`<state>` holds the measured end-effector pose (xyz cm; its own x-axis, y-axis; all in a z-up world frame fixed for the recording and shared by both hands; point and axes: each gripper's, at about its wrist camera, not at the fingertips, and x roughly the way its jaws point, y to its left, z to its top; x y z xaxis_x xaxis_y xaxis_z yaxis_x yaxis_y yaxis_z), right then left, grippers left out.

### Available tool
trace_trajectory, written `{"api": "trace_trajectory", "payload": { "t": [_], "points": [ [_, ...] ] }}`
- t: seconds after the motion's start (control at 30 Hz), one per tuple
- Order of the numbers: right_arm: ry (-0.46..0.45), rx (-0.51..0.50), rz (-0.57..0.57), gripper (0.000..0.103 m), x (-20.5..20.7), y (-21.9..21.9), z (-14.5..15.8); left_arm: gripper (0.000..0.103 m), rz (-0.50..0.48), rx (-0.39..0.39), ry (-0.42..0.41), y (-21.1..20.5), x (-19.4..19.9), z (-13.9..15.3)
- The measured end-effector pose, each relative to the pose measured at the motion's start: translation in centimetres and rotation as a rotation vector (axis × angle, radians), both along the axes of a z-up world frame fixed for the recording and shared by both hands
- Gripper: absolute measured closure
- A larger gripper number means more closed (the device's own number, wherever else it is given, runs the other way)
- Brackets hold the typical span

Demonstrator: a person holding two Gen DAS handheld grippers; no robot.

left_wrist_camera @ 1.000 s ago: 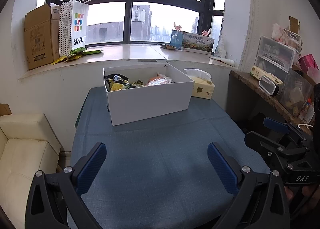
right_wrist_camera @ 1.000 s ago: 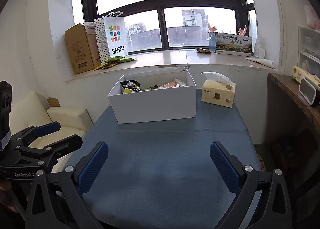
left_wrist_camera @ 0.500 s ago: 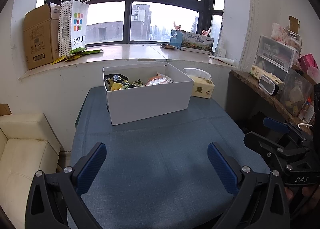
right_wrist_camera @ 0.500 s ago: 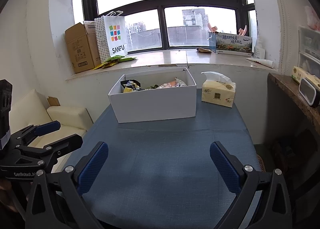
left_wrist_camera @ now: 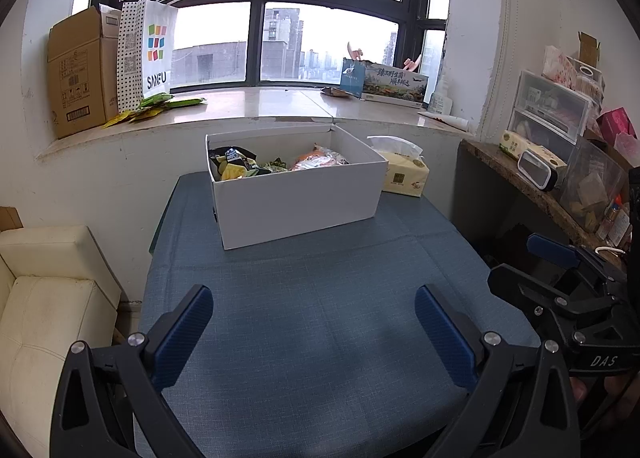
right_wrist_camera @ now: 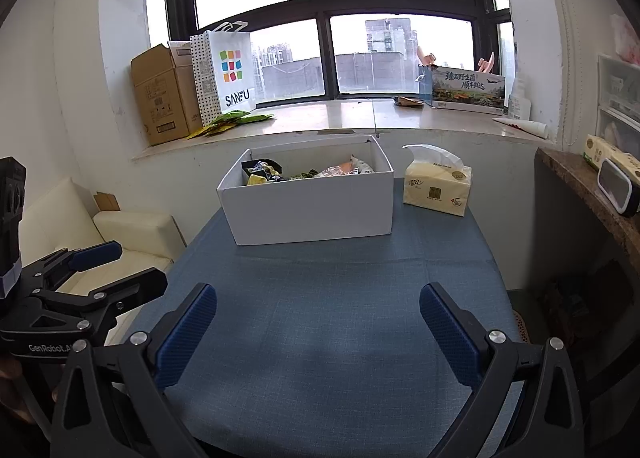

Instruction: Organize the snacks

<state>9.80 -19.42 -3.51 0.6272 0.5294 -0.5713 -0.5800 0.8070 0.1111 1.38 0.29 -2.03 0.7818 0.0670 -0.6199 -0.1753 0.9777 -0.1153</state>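
Observation:
A white cardboard box [left_wrist_camera: 298, 199] stands at the far end of the blue-clothed table [left_wrist_camera: 320, 318], with several snack packets [left_wrist_camera: 276, 163] inside. It also shows in the right wrist view [right_wrist_camera: 312, 209], snack packets [right_wrist_camera: 308, 171] inside. My left gripper [left_wrist_camera: 314, 322] is open and empty, held over the near part of the table, well short of the box. My right gripper [right_wrist_camera: 318, 318] is open and empty, at a like distance. Each gripper appears at the edge of the other's view: the right gripper [left_wrist_camera: 560, 278] and the left gripper [right_wrist_camera: 96, 270].
A tissue pack [right_wrist_camera: 436, 187] lies right of the box. The windowsill holds a cardboard carton [right_wrist_camera: 164, 95], a SANFU bag [right_wrist_camera: 228, 69], green packets [right_wrist_camera: 236, 119] and a printed box [right_wrist_camera: 464, 89]. A cream sofa [left_wrist_camera: 44, 298] stands left, a cluttered shelf [left_wrist_camera: 560, 161] right.

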Motion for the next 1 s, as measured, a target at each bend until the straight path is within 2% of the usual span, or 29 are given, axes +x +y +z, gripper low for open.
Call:
{"api": "trace_trajectory", "payload": {
  "t": [1.0],
  "points": [
    [-0.005, -0.003, 0.01, 0.0, -0.1, 0.1, -0.1, 0.0, -0.022, 0.006, 0.008, -0.39, 0.03, -0.12]
  ]
}}
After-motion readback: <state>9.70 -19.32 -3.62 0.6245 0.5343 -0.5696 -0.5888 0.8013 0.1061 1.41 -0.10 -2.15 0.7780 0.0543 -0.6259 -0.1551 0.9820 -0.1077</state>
